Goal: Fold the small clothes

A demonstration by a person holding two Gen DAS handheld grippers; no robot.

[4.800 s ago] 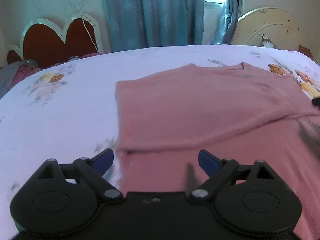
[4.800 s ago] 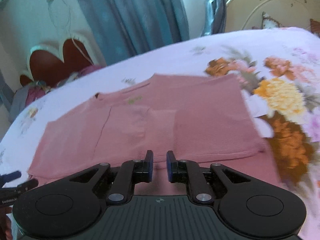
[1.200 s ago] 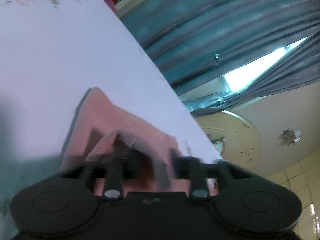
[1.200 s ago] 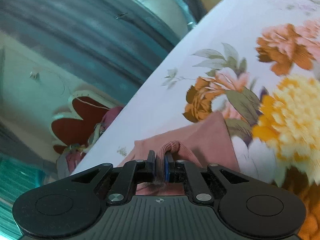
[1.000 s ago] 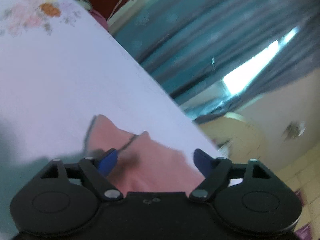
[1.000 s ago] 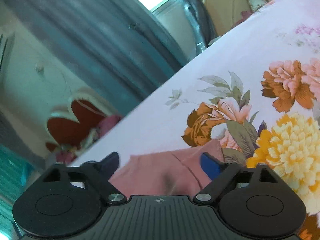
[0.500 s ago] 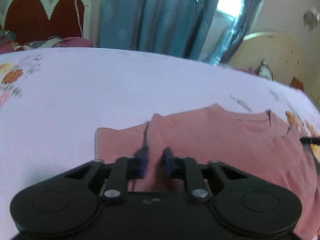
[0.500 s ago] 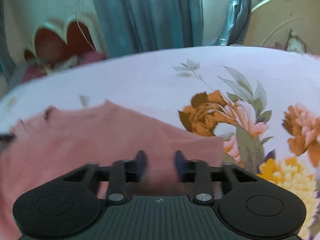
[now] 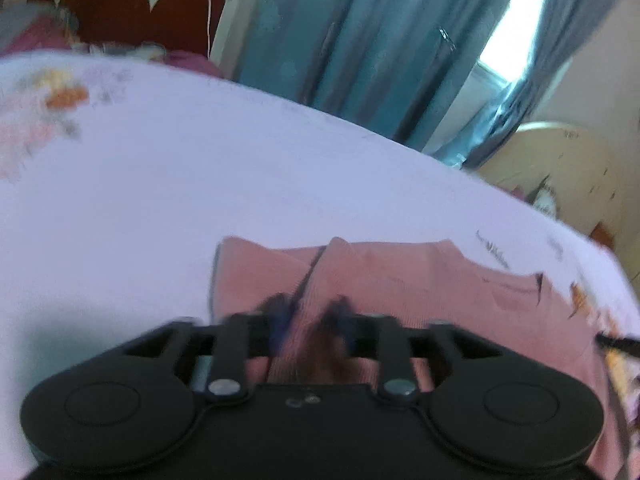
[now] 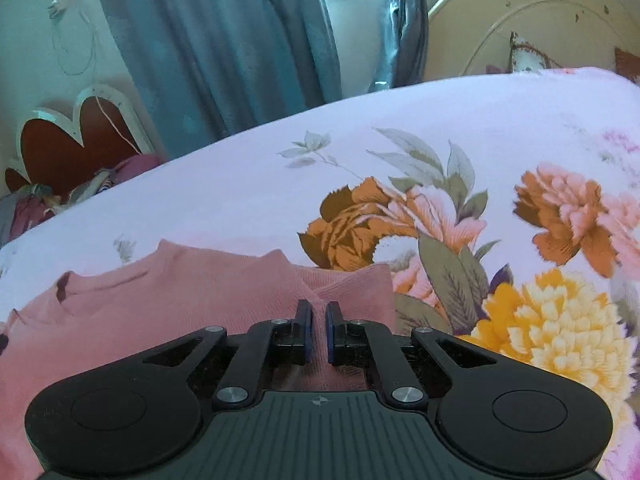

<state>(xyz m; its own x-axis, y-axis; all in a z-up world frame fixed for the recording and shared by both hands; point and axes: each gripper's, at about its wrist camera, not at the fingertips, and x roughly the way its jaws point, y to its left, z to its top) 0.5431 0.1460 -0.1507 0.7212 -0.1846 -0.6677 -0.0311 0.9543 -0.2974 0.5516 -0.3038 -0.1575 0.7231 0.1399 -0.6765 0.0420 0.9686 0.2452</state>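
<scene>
Your pink top (image 10: 168, 312) lies folded on the bed (image 10: 240, 184), spreading toward 9 o'clock in the right view, so both hems sit within reach; your right gripper (image 10: 316, 332) has its jaws nearly together, a thin gap over cloth, whether pinching I cannot tell. Your left gripper (image 9: 310, 320) is blurred, jaws narrowly apart astride a fold, probably to square the stack.

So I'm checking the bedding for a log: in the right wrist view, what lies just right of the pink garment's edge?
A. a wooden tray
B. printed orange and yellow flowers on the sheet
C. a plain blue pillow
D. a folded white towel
B: beside the pink garment, the sheet shows printed orange and yellow flowers.
</scene>
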